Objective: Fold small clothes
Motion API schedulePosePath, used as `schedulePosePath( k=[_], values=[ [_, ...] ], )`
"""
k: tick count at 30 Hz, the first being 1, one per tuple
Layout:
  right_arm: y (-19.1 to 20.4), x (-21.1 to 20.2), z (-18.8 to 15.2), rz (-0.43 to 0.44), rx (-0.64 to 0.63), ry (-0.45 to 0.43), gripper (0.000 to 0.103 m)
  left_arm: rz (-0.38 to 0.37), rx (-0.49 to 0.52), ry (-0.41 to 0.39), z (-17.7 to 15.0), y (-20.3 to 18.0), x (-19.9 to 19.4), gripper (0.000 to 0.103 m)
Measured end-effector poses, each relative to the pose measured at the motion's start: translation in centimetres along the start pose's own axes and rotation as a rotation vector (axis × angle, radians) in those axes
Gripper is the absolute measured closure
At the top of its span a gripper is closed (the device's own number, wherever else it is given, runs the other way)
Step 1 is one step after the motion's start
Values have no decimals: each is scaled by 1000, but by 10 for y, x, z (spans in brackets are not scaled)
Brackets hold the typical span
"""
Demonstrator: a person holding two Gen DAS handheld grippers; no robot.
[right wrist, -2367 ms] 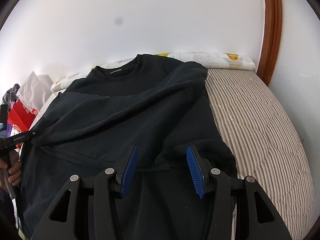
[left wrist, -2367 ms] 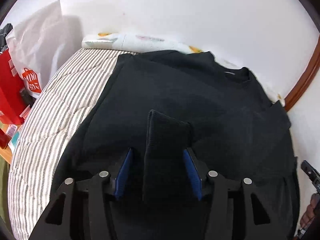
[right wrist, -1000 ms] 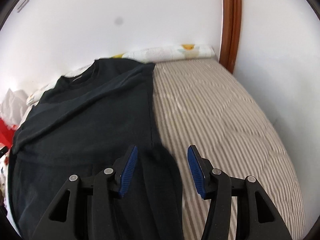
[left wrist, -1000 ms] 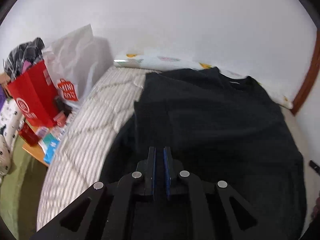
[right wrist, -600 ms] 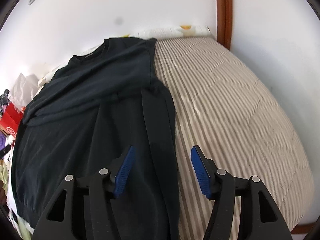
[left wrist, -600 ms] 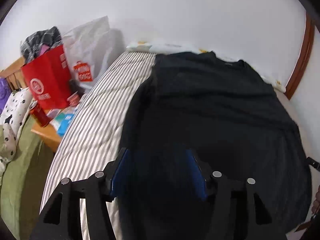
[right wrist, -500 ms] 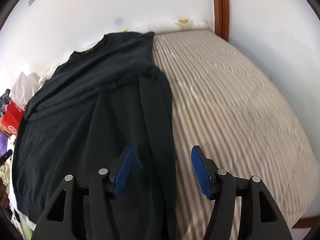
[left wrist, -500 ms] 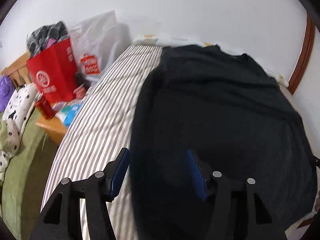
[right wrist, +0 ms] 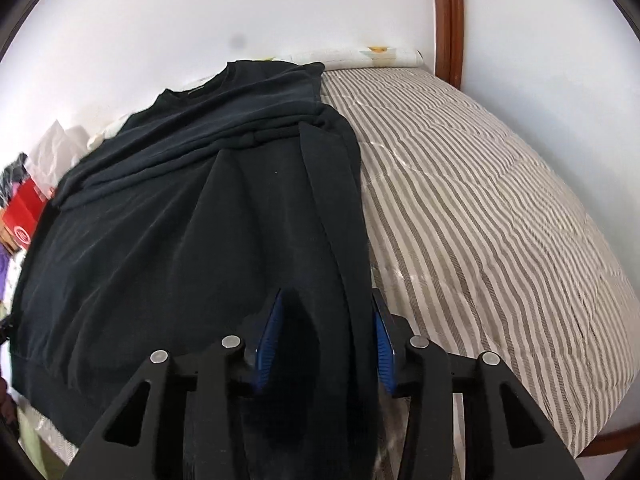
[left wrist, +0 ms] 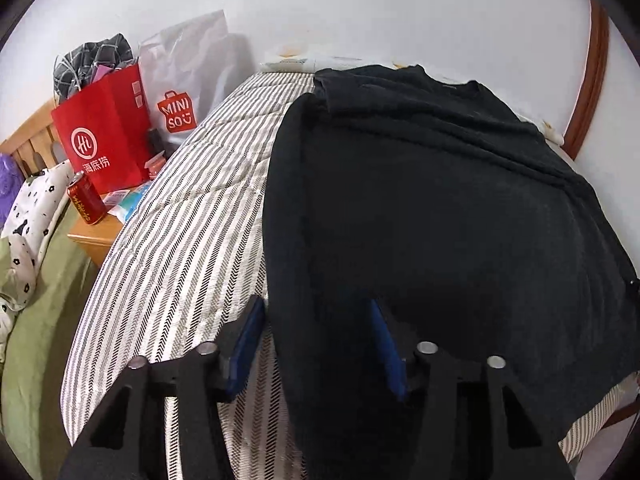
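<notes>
Sweatshirt [left wrist: 440, 200], black, lies flat on the striped bed [right wrist: 480, 180] with both sleeves folded in along its sides, the lengthwise fold still undone, while left gripper [left wrist: 316, 344] and right gripper [right wrist: 324, 340] straddle its lower corners, fingers apart.

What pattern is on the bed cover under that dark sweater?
The bed cover has narrow grey-and-white stripes with quilted stitching, clearest in the right wrist view beside the black sweater.

Black sweatshirt [left wrist: 440, 220] hem cut off below
</notes>
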State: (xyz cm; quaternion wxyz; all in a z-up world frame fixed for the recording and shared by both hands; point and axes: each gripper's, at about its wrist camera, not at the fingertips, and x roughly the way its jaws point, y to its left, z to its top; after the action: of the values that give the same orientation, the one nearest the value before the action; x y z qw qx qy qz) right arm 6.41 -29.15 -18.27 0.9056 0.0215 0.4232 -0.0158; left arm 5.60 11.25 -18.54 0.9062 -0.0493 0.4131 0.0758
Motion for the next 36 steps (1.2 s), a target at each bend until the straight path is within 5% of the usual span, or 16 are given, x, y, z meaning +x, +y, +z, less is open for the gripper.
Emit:
schedulePosePath(
  k=[3, 5, 6, 13, 21, 36],
  values=[
    [6, 5, 6, -7, -2, 6, 63, 12, -9, -23, 0, -1, 0, 72],
    [9, 6, 7, 11, -11, 4, 90, 11, -15, -23, 1, -2, 0, 93],
    [10, 6, 7, 27, -18, 3, 94, 8, -19, -16, 3, -3, 0, 95],
    [-22, -9, 14, 156, 83, -17, 96, -9, -22, -51, 7, -3, -26, 96],
    [-41, -45, 13, 176, 78, -55, 96, -99, -5, -119, 3, -5, -69, 96],
    [-32, -68, 66, 209, 83, -170, 95, -78, -42, -241, 71, -13, -76, 96]
  ],
)
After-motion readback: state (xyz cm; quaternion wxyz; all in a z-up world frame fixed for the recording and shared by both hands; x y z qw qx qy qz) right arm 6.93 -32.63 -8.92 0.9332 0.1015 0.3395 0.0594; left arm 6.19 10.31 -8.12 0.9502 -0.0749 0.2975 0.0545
